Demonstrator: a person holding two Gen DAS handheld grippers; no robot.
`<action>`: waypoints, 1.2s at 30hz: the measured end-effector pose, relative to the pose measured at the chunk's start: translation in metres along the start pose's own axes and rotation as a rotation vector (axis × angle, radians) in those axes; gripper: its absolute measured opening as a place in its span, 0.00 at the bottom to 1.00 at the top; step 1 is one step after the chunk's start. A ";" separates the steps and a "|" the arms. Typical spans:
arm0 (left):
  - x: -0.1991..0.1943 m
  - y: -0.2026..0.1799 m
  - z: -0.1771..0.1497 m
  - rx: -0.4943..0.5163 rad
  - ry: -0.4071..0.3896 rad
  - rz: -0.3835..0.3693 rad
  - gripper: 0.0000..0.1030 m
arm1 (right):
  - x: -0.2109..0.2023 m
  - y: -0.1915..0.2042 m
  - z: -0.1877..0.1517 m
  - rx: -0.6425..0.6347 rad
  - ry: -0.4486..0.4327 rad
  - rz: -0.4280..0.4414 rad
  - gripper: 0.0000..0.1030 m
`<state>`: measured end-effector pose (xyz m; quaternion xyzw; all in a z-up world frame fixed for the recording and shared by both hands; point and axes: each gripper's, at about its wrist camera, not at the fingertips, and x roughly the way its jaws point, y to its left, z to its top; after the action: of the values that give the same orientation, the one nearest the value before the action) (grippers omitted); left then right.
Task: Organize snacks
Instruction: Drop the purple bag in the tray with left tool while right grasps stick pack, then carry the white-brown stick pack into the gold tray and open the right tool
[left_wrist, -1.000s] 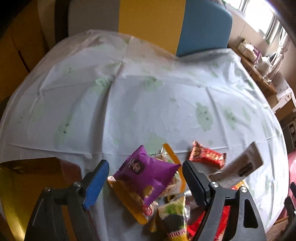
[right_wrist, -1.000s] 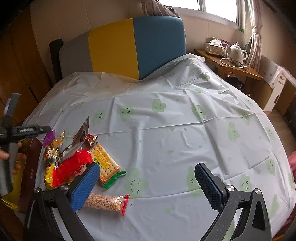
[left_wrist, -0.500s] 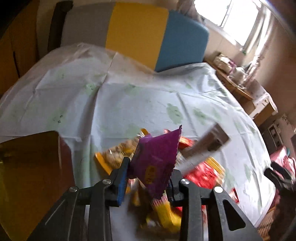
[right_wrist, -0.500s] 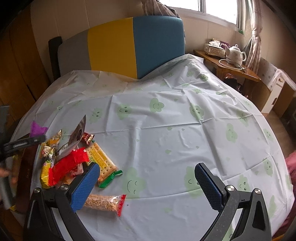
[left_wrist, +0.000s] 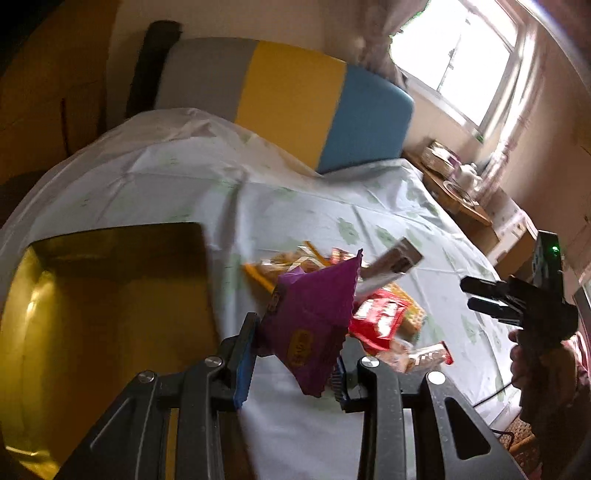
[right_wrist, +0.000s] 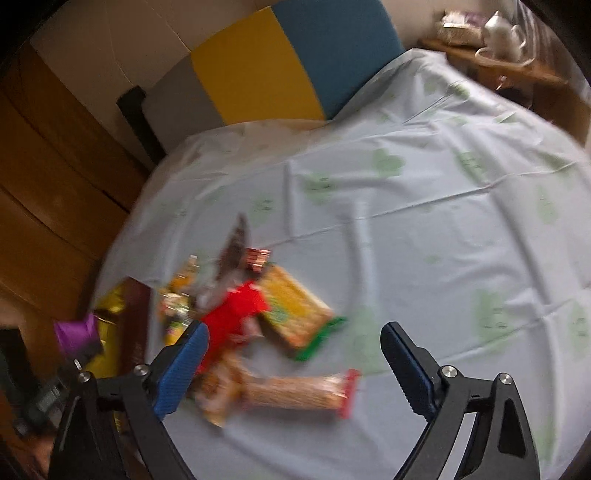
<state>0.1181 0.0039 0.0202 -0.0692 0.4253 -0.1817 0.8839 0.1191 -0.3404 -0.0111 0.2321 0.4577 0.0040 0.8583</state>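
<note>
A grey, yellow and blue padded headboard (left_wrist: 288, 96) stands behind the pale cloud-print sheet (right_wrist: 424, 229). Daylight floods a curtained window (left_wrist: 454, 62) above a wooden side table (left_wrist: 458, 199); brown wooden panelling (right_wrist: 48, 177) lines the left.

Left claw (left_wrist: 291, 360) clamped on purple packet (left_wrist: 314, 325), raised; right claw (right_wrist: 295, 365) wide, jaws closing, nothing gripped.

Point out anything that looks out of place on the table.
The snacks lie in a jumbled heap near the table's edge, overlapping at odd angles; a silver packet props up on top instead of lying flat.

Window (left_wrist: 461, 62) glare, motion blur – fisheye-warped edges
</note>
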 end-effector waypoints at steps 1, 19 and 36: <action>-0.004 0.011 0.000 -0.021 -0.006 0.020 0.34 | 0.006 0.006 0.003 0.001 0.002 0.002 0.90; 0.035 0.095 0.021 -0.197 0.029 0.149 0.53 | 0.104 0.041 0.024 0.115 0.058 0.003 0.15; -0.018 0.081 -0.055 -0.217 0.045 0.162 0.53 | -0.021 0.097 0.001 -0.276 -0.166 -0.024 0.05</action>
<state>0.0864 0.0876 -0.0240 -0.1257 0.4662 -0.0642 0.8733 0.1277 -0.2584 0.0445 0.1060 0.3832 0.0372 0.9168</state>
